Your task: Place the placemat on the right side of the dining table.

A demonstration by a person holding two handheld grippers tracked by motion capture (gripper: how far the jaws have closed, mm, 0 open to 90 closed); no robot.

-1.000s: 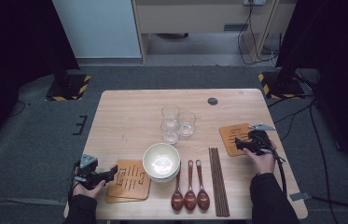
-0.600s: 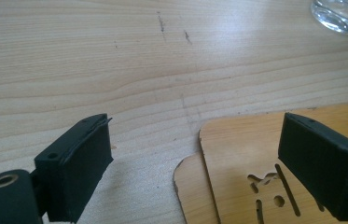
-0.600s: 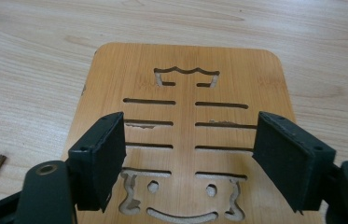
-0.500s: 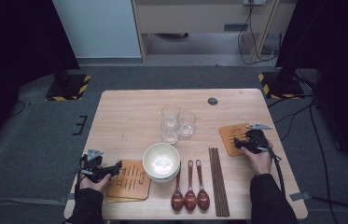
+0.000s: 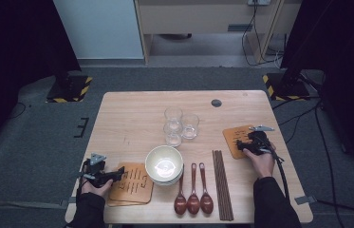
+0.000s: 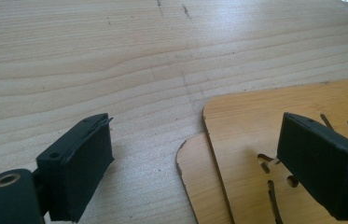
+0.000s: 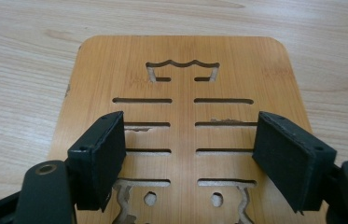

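Your right gripper (image 7: 188, 158) hovers with its jaws spread wide and nothing between them, directly above the single light-brown slotted wooden coaster (image 7: 181, 116) lying flat near the right edge of the pale wooden table (image 5: 132, 114). Your left gripper (image 6: 195, 163) is likewise released, low at the table's front left: one jaw stands over bare wood, the other over the upper of two stacked slotted wooden coasters (image 6: 255, 126), beside the white bowl (image 5: 164, 164).

Bright lit table (image 5: 132, 118), dark surroundings, soft blurry high view
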